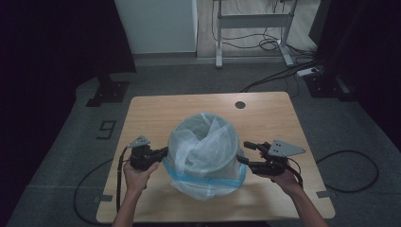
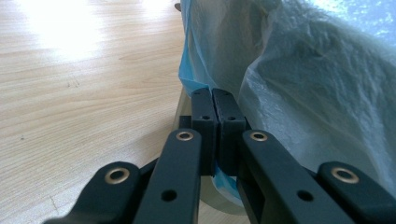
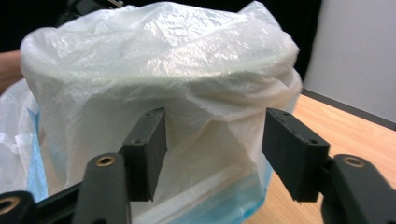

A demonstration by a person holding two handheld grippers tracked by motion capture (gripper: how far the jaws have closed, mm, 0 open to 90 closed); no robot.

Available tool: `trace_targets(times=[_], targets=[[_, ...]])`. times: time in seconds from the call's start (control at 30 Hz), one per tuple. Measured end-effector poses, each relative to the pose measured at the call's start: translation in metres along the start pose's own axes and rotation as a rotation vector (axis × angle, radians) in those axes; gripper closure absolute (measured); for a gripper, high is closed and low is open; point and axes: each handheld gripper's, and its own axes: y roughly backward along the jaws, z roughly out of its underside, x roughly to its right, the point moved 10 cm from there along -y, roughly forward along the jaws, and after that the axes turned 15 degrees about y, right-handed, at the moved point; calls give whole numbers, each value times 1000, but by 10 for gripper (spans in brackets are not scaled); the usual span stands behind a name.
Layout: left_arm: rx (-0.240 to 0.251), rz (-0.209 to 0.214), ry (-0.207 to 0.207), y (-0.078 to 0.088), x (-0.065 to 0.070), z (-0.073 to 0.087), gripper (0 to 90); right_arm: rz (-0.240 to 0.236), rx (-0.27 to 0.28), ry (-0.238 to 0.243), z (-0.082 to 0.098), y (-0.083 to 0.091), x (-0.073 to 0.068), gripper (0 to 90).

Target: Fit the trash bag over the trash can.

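A round bin lined with a translucent white bag (image 1: 203,142) stands in the middle of the wooden table (image 1: 156,109). The bag's blue-edged hem (image 1: 208,182) is folded down around the bin's outside. My left gripper (image 1: 163,152) is at the bin's left side, shut on the bag's blue edge; in the left gripper view the gripper (image 2: 215,100) has its pads together with thin blue film (image 2: 189,79) pinched between them. My right gripper (image 1: 242,152) is at the bin's right side. Its jaws (image 3: 212,140) stand open, with a loose fold of the bag (image 3: 154,60) between the pads.
A dark round cable hole (image 1: 240,104) is set in the table near its far edge. Bare tabletop lies in front of and behind the bin. Beyond the table are a white desk frame (image 1: 253,21) and cables on the grey floor (image 1: 283,71).
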Motion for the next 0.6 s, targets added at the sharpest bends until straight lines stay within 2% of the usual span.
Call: trace_targets(times=[0.13,0.23,0.27,0.3,0.33,0.37,0.4,0.47,0.6], targets=[[4,4,2,2,1,0,879,-67,45,-10,-4,-4,-3,513],[8,11,4,3,2,-1,879,-94,47,-7,-5,-7,-5,626],[14,20,7,3,3,-1,879,-109,51,-10,-5,-8,-6,693],[14,20,7,3,3,-1,879,-109,51,-10,-5,-8,-6,693],[15,25,8,3,4,-2,879,-111,52,-10,-5,-8,-6,726],[16,30,8,3,4,-2,880,-118,57,-4,-5,-8,-7,799],[16,30,8,3,4,-2,880,-118,57,-4,-5,-8,-7,799],[14,31,7,2,4,-2,880,-116,59,-1,-5,-9,-8,884],[7,18,-4,2,3,0,880,-94,55,-19,2,-10,-6,892]])
